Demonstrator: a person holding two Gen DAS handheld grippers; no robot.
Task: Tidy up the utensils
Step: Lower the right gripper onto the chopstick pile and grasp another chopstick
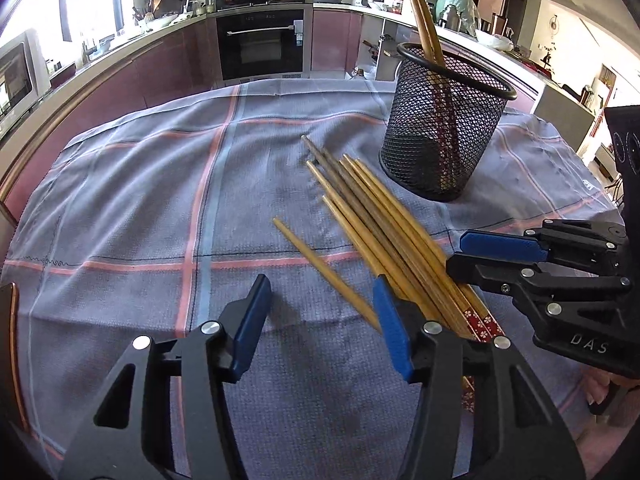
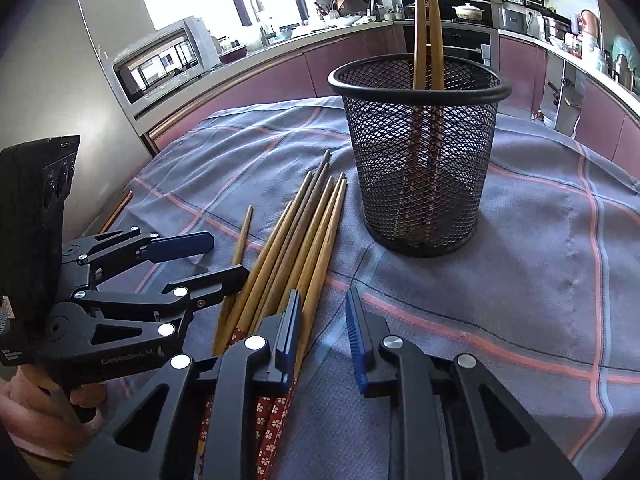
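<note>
Several wooden chopsticks (image 1: 384,216) with red flowered ends lie in a loose bundle on the cloth; they also show in the right wrist view (image 2: 296,240). One chopstick (image 1: 320,266) lies apart to their left. A black mesh cup (image 1: 442,120) stands upright behind them with two chopsticks (image 1: 420,4) leaning inside; the cup also shows in the right wrist view (image 2: 420,156). My left gripper (image 1: 320,312) is open, low over the cloth, its right finger beside the lone chopstick. My right gripper (image 2: 324,328) is open and empty, just right of the bundle's flowered ends.
A grey-blue checked cloth (image 1: 160,200) with pink lines covers the table. Kitchen counters, an oven (image 1: 262,44) and a microwave (image 2: 160,60) stand beyond the table's far edge. Each gripper shows in the other's view, close together near the bundle.
</note>
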